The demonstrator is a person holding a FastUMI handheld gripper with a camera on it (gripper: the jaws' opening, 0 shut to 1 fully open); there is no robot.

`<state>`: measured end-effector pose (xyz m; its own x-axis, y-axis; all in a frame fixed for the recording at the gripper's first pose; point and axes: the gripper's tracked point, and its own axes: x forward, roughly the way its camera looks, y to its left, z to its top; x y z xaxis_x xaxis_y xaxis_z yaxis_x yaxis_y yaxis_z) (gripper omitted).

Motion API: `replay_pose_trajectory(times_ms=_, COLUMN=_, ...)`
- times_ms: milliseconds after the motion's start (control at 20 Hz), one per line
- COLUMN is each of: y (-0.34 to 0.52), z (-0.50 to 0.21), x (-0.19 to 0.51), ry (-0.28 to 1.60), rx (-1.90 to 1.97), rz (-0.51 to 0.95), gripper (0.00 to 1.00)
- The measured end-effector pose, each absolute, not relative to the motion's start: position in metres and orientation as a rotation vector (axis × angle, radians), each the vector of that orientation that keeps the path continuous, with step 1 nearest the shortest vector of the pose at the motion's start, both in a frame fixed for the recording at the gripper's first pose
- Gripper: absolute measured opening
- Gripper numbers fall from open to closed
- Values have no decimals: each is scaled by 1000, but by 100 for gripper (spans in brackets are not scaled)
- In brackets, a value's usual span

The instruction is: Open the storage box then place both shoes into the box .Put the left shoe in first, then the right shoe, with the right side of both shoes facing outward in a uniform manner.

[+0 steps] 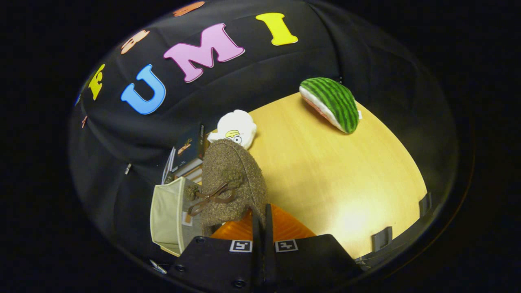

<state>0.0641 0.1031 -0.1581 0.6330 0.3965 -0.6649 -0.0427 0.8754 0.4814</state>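
Tongs (262,215) pinch the fuzzy, bow-tied shoe (230,183) above the boxy storage box (167,215)

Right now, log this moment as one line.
gripper: shut on fuzzy brown bow shoe | shoe: lifted, near open beige storage box | phase: carrying

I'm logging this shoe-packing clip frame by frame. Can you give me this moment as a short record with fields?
gripper: fingers close together, pinching the edge of the brown fuzzy shoe
shoe: held up ahead of the fingers, brown bow facing the camera
storage box: beige box beside the shoe, open
under the fingers: orange ribbed surface
table: wooden top
beyond the shoe: white plush toy, stacked books
far side of the table: watermelon-slice plush
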Motion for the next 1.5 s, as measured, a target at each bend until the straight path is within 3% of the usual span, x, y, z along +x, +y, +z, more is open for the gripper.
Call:
replay_pose_trajectory(times_ms=300, y=209, z=-120, x=44, ry=862, rx=605, rz=370, gripper=6)
replay_pose_trajectory(times_ms=700, y=311, z=-146, x=26, ry=940, rx=582, rz=421, gripper=6)
replay_pose_trajectory(times_ms=1200, y=330, z=-181, x=25, ry=958, rx=478, rz=363, gripper=7)
replay_pose_trajectory(times_ms=1250, y=333, z=-180, x=23, ry=965, rx=484, rz=369, gripper=10)
replay_pose_trajectory(times_ms=1500, y=347, z=-125, x=17, ry=879, rx=576, rz=484, gripper=84)
